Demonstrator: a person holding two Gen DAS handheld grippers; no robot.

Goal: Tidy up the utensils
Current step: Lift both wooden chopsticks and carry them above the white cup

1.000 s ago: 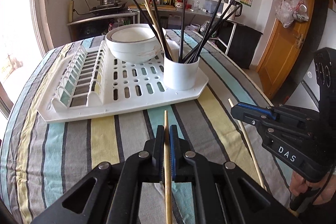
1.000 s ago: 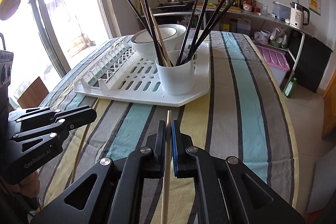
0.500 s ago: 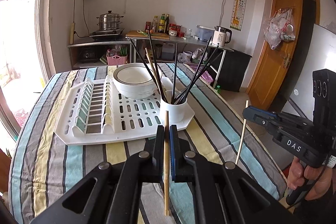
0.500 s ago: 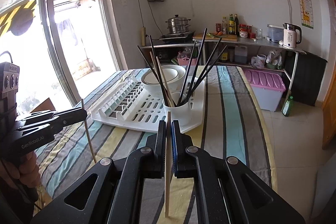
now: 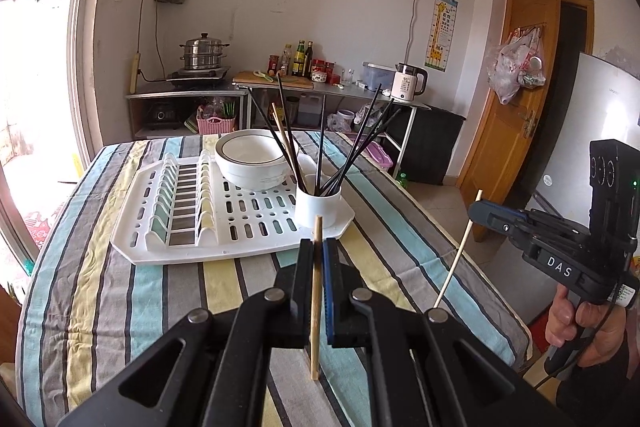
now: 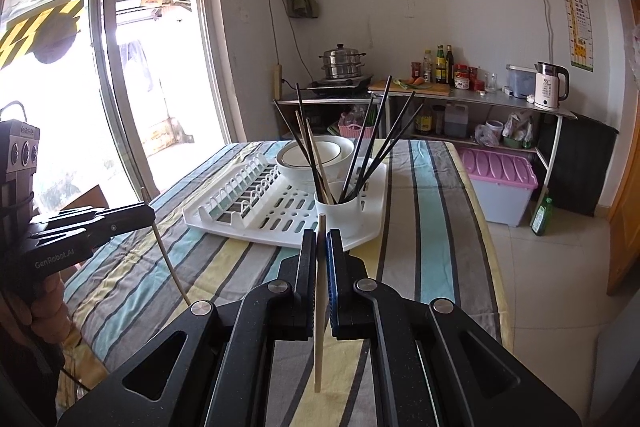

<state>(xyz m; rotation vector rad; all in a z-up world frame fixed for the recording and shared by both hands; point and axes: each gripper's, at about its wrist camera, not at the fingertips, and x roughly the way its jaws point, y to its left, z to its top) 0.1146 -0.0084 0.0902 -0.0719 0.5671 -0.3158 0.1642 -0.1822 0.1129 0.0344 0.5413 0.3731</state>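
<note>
Two wooden chopsticks, near-upright before cup (image 5: 318, 211): one (image 5: 315, 291) clamped by left hand-held gripper (image 5: 316, 255), one (image 6: 319, 303) by right hand-held gripper (image 6: 320, 247).

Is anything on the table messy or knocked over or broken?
Nothing stands out. The white drying rack lies flat on the striped tablecloth, the bowl sits upright on it, and the white cup stands upright with its chopsticks fanned out loosely. No spills or breakage show.
</note>
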